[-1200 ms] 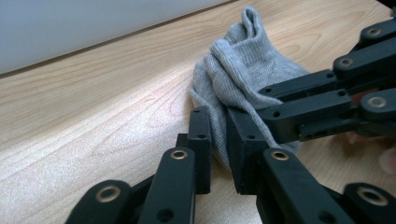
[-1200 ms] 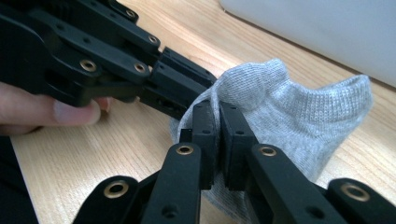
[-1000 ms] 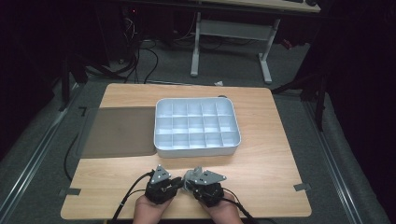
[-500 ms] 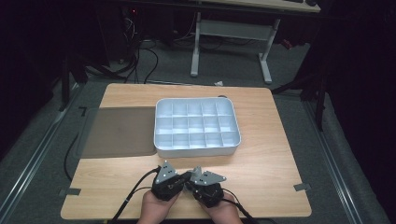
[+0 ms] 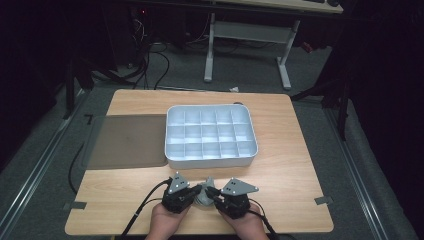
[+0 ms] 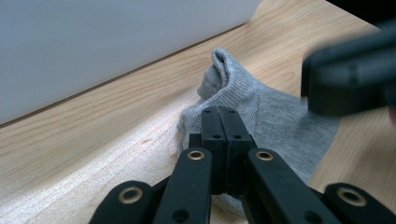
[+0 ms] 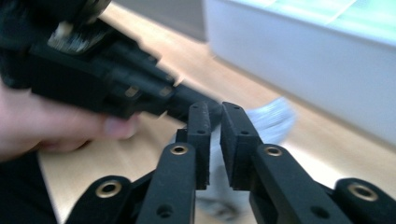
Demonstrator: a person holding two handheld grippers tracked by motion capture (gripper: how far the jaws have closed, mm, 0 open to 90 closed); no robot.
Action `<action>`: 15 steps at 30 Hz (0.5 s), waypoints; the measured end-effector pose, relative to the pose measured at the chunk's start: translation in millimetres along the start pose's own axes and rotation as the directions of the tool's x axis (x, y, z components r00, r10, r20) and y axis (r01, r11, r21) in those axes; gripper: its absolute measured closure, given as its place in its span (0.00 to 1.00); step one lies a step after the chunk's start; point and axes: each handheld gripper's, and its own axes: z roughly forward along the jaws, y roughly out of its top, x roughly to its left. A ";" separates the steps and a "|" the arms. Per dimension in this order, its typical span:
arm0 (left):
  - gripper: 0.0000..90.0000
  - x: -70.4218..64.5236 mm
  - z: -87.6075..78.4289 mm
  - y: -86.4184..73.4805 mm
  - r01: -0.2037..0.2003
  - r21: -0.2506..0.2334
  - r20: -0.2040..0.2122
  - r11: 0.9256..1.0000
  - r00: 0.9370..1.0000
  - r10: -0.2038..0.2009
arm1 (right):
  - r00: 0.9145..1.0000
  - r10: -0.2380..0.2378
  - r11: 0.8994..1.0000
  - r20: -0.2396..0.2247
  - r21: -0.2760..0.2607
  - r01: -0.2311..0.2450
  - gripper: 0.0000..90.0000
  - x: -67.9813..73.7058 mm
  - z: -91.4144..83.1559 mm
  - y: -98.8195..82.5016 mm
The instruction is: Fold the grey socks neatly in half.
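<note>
On the wooden table (image 5: 280, 175), a white compartment tray (image 5: 210, 135) sits mid-top with a dark mat (image 5: 127, 141) touching its left side. Near the front edge, just before the tray, lies a grey sock (image 6: 271, 112). The left gripper (image 5: 195, 192) is clenched on the sock's fabric. The right gripper (image 7: 215, 140), just beside it, has been opening; its jaws stand slightly parted over the sock, pads not pressing it.

grey sock (image 6: 261, 112) | ribbed knit | crumpled | on table, near tray
</note>
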 end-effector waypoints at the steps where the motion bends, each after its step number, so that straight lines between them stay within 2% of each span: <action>1: 1.00 0.2 0.1 0.0 -0.001 0.000 0.003 1.000 1.000 0.001 | 1.000 -0.001 1.000 0.015 0.007 0.001 0.95 -7.3 -0.7 4.1; 4: 1.00 0.5 0.3 0.0 -0.003 0.000 0.006 1.000 1.000 0.003 | 1.000 -0.012 0.998 0.017 0.055 0.011 0.95 -10.1 6.4 1.2; 5: 1.00 0.5 0.3 0.0 -0.003 0.000 0.006 1.000 1.000 0.003 | 1.000 -0.012 0.998 0.017 0.055 0.011 0.95 -10.1 6.4 1.2; 6: 1.00 0.6 0.1 0.0 -0.004 0.001 0.009 1.000 1.000 0.004 | 1.000 -0.015 0.996 0.016 0.091 0.014 0.95 -10.6 12.2 -5.1; 8: 1.00 0.4 0.1 -0.2 -0.007 0.002 0.007 1.000 1.000 0.007 | 0.999 -0.029 0.993 0.028 0.112 0.025 0.94 -10.3 14.9 -10.4; 13: 1.00 0.2 0.3 -0.4 -0.014 0.006 -0.002 1.000 1.000 0.014 | 0.999 -0.042 0.990 0.034 0.138 0.037 0.93 -11.5 15.7 -16.2; 15: 1.00 0.0 0.1 -0.4 -0.027 0.007 -0.021 1.000 0.999 0.027 | 0.998 -0.055 0.988 0.035 0.146 0.050 0.92 -11.5 16.9 -20.1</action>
